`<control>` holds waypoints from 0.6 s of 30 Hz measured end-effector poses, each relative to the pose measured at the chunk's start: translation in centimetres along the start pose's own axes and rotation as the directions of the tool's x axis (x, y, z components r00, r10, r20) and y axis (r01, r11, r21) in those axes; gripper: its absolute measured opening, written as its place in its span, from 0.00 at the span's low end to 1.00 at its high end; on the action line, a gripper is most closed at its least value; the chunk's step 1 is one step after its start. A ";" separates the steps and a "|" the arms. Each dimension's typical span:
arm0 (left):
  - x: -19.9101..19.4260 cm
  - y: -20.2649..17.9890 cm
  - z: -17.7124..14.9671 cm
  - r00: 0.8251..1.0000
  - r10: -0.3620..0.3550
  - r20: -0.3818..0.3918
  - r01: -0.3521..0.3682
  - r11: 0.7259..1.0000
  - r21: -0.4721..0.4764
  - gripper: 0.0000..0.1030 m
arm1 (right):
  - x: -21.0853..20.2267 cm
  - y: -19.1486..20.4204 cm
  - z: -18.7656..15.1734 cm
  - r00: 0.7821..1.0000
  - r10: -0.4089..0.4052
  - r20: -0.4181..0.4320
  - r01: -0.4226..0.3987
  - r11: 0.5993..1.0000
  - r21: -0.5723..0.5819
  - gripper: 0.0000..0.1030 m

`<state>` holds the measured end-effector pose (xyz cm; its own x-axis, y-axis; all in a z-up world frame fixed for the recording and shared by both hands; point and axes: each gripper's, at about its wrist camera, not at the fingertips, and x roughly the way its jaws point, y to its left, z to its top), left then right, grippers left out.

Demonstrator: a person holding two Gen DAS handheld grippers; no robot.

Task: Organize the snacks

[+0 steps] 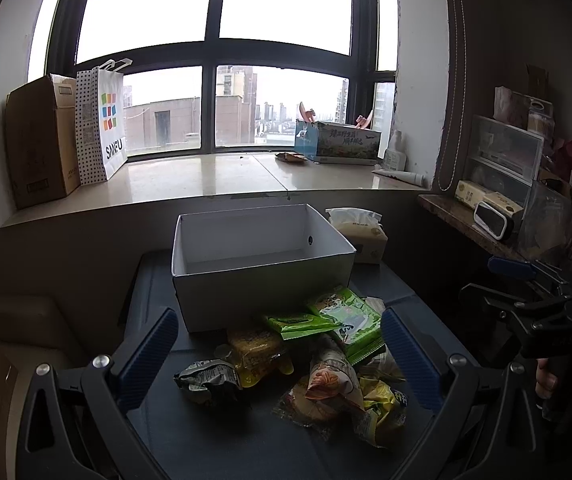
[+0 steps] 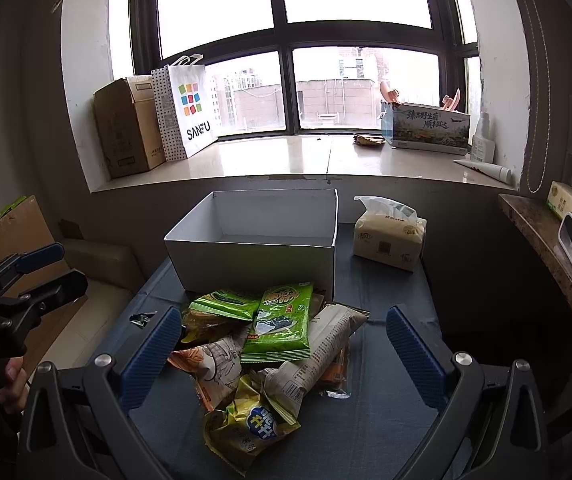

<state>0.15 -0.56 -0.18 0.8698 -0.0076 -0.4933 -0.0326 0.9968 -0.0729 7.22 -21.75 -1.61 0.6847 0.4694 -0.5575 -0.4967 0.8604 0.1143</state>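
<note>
White cardboard makes up the one open box [image 2: 254,258] at the far end of the dark table [image 2: 385,420]. Just in front of it lies a heap of roughly eight snack packets [image 2: 270,356]: two green ones [image 2: 284,322] on top, one yellow bag [image 2: 246,428] nearest the camera. One tissue pack [image 2: 389,240] stands beside the box. Both tools hover over the heap, the left gripper [image 1: 282,356] and the right gripper [image 2: 284,354] each spread wide, gripping nothing.
</note>
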 end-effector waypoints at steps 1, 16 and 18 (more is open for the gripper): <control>0.0 0.0 0.0 1.000 0.001 0.000 -0.001 1.000 0.000 1.00 | 0.0 0.0 0.0 1.000 0.001 -0.002 -0.001 1.000 0.000 1.00; -0.1 0.1 0.0 1.000 0.000 -0.003 0.000 1.000 0.003 1.00 | 0.4 0.1 -0.3 1.000 -0.001 -0.021 0.001 1.000 0.008 1.00; -0.1 0.0 0.0 1.000 0.000 -0.004 0.000 1.000 0.005 1.00 | 0.4 0.1 -0.3 1.000 -0.001 -0.021 0.001 1.000 0.007 1.00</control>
<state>0.10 -0.53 -0.14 0.8678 -0.0083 -0.4968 -0.0299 0.9972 -0.0689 7.34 -21.55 -2.07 0.6742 0.4640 -0.5745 -0.4920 0.8624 0.1192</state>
